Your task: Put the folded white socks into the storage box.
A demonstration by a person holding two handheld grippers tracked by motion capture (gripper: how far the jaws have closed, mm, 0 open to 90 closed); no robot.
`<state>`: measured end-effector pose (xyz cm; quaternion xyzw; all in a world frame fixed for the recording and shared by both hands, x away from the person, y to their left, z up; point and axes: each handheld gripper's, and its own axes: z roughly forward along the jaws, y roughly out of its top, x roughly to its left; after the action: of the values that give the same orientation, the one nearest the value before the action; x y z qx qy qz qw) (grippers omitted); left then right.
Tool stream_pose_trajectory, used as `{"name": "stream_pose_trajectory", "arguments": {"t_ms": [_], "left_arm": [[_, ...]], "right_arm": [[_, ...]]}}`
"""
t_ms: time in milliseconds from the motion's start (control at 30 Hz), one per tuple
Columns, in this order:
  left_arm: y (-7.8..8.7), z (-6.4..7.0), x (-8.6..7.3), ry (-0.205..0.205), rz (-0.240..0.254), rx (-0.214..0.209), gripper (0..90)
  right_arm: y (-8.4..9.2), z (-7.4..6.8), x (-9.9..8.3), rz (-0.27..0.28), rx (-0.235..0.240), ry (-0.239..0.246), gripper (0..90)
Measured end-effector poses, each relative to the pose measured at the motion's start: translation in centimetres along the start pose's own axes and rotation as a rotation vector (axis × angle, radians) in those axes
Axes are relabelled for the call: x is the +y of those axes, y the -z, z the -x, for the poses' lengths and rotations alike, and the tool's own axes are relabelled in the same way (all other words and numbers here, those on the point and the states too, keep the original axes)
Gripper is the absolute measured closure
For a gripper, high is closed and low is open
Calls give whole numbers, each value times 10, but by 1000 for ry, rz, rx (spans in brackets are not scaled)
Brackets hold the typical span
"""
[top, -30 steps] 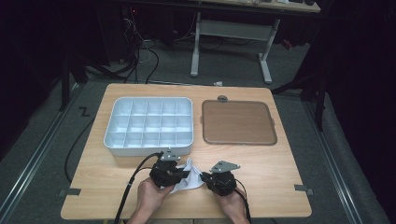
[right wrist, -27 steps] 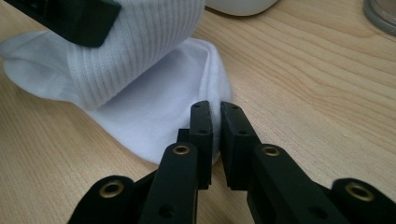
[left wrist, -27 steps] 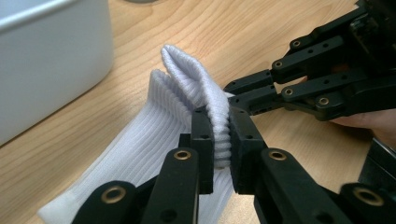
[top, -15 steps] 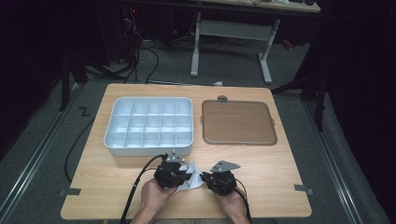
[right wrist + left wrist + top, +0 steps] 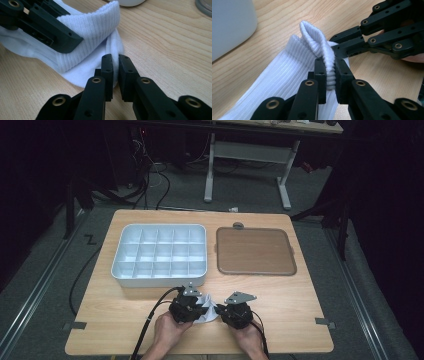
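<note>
Right, white sock [image 5: 206, 309] lying near front edge of counter [image 5: 300, 310], roughly at its middle, just in front of grey compartment tray [image 5: 161, 255]. Left gripper [image 5: 330, 75] clamped shut on ribbed cuff, fold of cuff pinched between its fingers [image 5: 320, 72] and lifted off the wood. Right gripper [image 5: 115, 72] closed on another edge of same sock, thin white fabric squeezed between its fingers [image 5: 107, 70]. Both grippers side by side, nearly touching, tips pointed toward each other over the sock. Rest of sock flat on counter, trailing toward the left gripper. Hands gripping both tools from front edge. Brown flat tray [image 5: 255, 251] beside the compartment tray, toward right edge, well apart from the sock. Small round thing at back edge behind brown tray, too small to identify. Compartments of grey tray looked bare from high view.
</note>
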<state>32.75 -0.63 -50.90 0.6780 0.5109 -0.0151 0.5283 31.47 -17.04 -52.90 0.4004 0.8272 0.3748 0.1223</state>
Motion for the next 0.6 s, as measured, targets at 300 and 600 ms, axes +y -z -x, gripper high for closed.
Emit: {"name": "stream_pose_trajectory", "arguments": {"t_ms": [300,600], "left_arm": [[-7,-2,-3,-18,-12,10,818],[1,-2,-4,2,5,-19,555]], "right_arm": [[-1,1,1,-7,-2,2,828],[4,2,2,-7,0,-8,708]]}}
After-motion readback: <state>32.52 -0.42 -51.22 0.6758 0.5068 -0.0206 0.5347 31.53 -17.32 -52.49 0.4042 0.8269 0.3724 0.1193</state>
